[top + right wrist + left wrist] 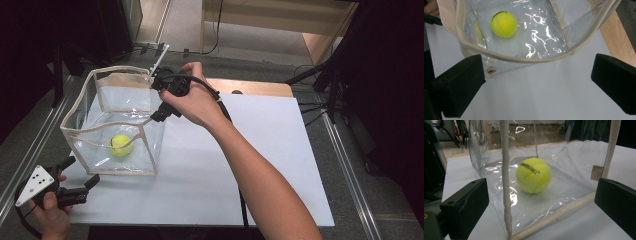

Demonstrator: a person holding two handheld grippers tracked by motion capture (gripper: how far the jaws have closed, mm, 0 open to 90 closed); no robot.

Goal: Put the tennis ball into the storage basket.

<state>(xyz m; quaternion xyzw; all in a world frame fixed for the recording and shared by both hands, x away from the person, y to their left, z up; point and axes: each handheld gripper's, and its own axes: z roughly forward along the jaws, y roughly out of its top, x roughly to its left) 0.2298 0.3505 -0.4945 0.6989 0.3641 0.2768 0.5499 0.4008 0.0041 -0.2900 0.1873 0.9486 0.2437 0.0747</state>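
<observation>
Resting on the floor of a clear plastic bag [112,127], a yellow tennis ball [120,145] sat near the bag's front wall in the high view, untouched by either claw. The left gripper view showed the ball [533,175] with black lettering on its felt, seen through the transparent wall and behind a cream-coloured corner seam that ran upright. From the right gripper view the ball [504,24] lay toward the upper left inside the bag [544,45], whose cream-trimmed rim curved across the picture above the two black jaws. The bag stood upright and open-topped on a white sheet [260,165] spread over the counter [250,86], toward the sheet's left end. The right claw [161,95] hung at the bag's rim on its right side, pointed down; its jaws stood wide apart with nothing between them, the white sheet showing in the gap. The left claw [82,176] lay low at the sheet's near left corner, just in front of the bag, its jaws likewise spread and gripping nothing, aimed at the bag's lower corner [510,235].
</observation>
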